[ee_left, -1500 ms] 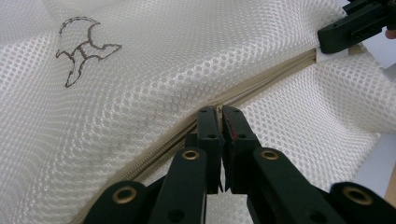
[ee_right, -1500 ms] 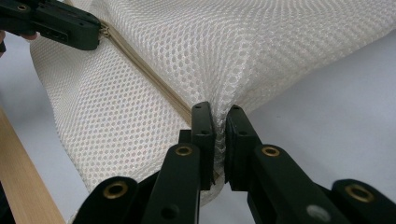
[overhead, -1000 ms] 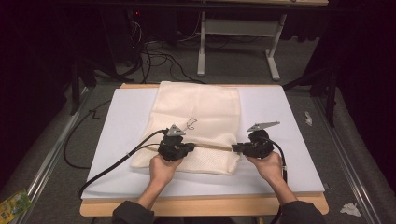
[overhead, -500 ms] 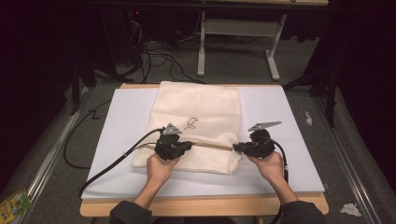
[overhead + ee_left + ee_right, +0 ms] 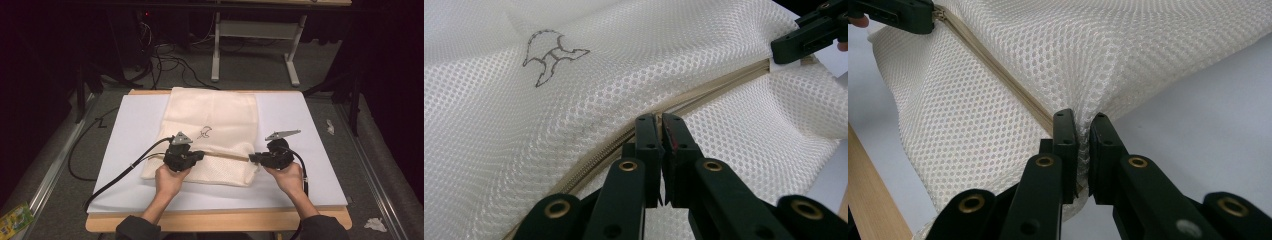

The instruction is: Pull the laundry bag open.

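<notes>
Mesh bag (image 5: 215, 120) pinched between both tongs

The right gripper (image 5: 1083, 120) has its two black jaws closed on a pinched fold of a cream-white mesh fabric bag (image 5: 998, 125) — right beside the end of its beige zipper (image 5: 998, 75). The zipper runs up-left to the other black gripper (image 5: 930, 15), clamped at its far end. Beneath lie a white mat (image 5: 1208, 125) and a light wooden table edge (image 5: 868, 190).
</notes>
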